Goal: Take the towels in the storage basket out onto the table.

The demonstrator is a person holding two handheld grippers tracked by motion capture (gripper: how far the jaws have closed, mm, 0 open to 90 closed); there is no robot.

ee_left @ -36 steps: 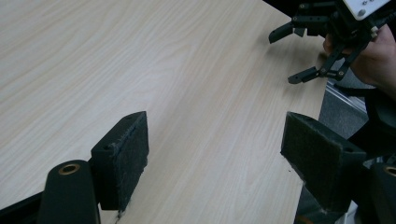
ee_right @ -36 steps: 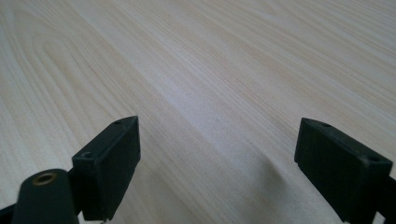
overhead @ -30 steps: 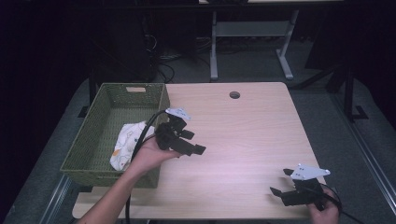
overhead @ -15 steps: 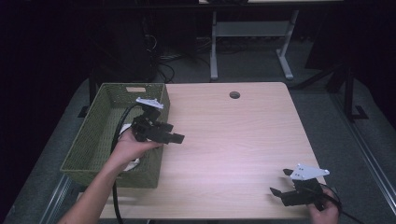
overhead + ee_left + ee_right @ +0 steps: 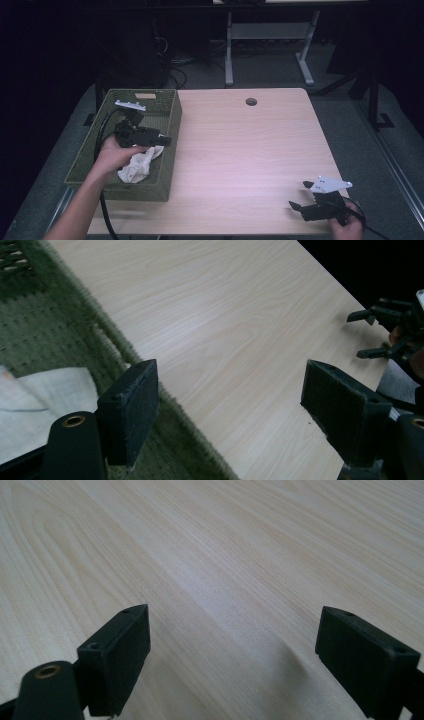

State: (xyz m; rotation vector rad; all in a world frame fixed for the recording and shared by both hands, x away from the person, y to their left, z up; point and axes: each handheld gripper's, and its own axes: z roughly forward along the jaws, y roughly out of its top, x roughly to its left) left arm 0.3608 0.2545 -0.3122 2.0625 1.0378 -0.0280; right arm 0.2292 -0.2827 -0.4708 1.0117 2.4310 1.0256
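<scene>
The table (image 5: 250,150) has a pale wooden top with fine grain, and a small round hole (image 5: 251,102) sits near its far edge, in the middle. On the left part of the table stands a green woven basket (image 5: 170,150), rectangular, with a handle slot in its far wall. Inside the basket, toward its near end, lies a crumpled white cloth (image 5: 137,165).

The left gripper (image 5: 159,140) hangs above the basket, just over the cloth, and its jaws are spread wide with nothing between them. In the left gripper view the basket rim passes under these jaws and a flat part of the cloth shows at the lower left.

The right gripper (image 5: 299,196) is far from the basket, at the near right corner of the table, low over bare wood. Its jaws also stand wide apart and hold nothing.

Around the table the room is dark. Behind the basket side, on a grey floor, there are cables (image 5: 185,65) and the white legs of another desk (image 5: 270,45).
</scene>
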